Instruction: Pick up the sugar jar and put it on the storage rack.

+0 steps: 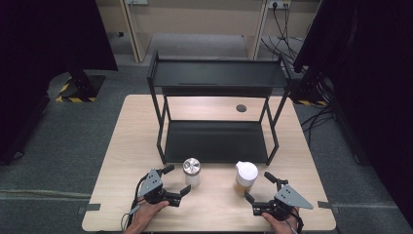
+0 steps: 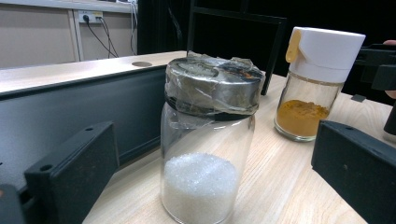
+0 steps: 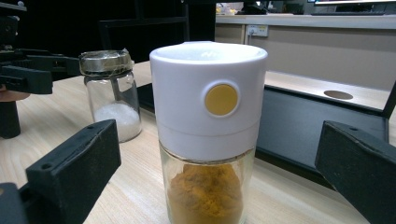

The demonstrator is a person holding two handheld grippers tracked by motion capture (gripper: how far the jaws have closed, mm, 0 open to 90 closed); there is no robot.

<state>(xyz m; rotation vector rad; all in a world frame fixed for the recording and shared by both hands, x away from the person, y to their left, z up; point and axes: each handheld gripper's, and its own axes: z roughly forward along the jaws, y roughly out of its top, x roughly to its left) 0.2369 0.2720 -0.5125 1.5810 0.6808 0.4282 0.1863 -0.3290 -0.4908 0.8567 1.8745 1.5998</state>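
Light wood worktop (image 1: pixel 126 146) with a round cable port (image 1: pixel 241 108) near its far edge; it carries a black two-tier metal shelf rack (image 1: pixel 219 75). Grey carpet floor (image 1: pixel 58 141). Beige panelled wall (image 1: pixel 204 19) with power sockets (image 1: pixel 278 4) and hanging cables (image 1: pixel 280 29). Dark curtains (image 1: pixel 44 34) flank both sides
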